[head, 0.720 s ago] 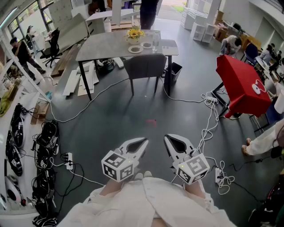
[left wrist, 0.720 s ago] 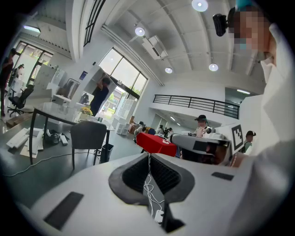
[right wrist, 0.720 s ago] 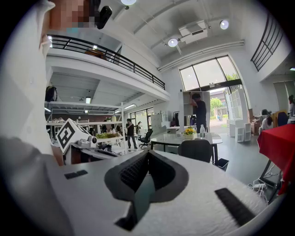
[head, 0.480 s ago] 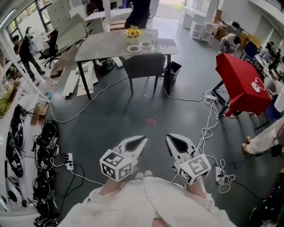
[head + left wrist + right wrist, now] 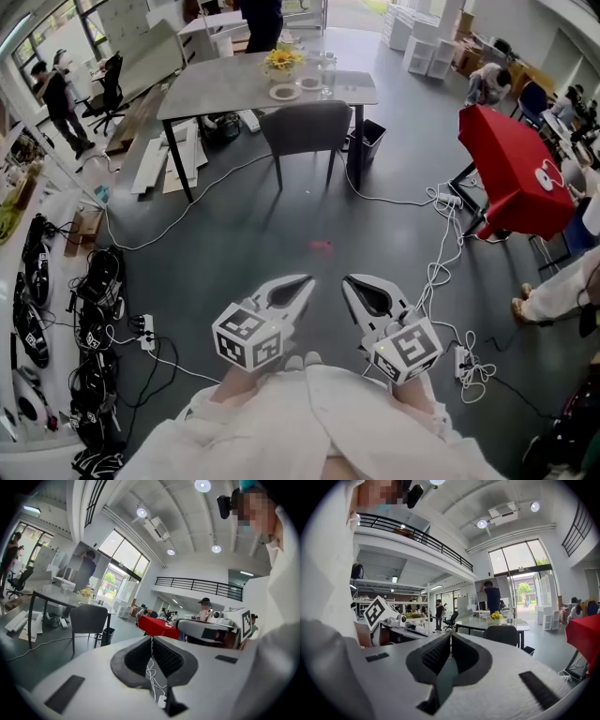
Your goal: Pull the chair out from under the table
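A dark grey chair (image 5: 307, 127) stands pushed in at the near side of a grey table (image 5: 225, 89), far ahead across the floor. The chair (image 5: 88, 619) also shows small at the left of the left gripper view, and the chair (image 5: 501, 634) sits just right of the jaws in the right gripper view. My left gripper (image 5: 305, 282) and right gripper (image 5: 349, 283) are held side by side close to my body, well short of the chair. Both are shut with nothing between the jaws.
On the table are yellow flowers (image 5: 281, 61), plates and a glass. A black bin (image 5: 367, 147) stands right of the chair. Cables (image 5: 441, 267) and a power strip (image 5: 143, 330) lie on the floor. A red-covered table (image 5: 511, 173) is at the right; people stand around.
The table and chair have shifted slightly nearer and higher in the head view. The grippers stay shut in the same pose.
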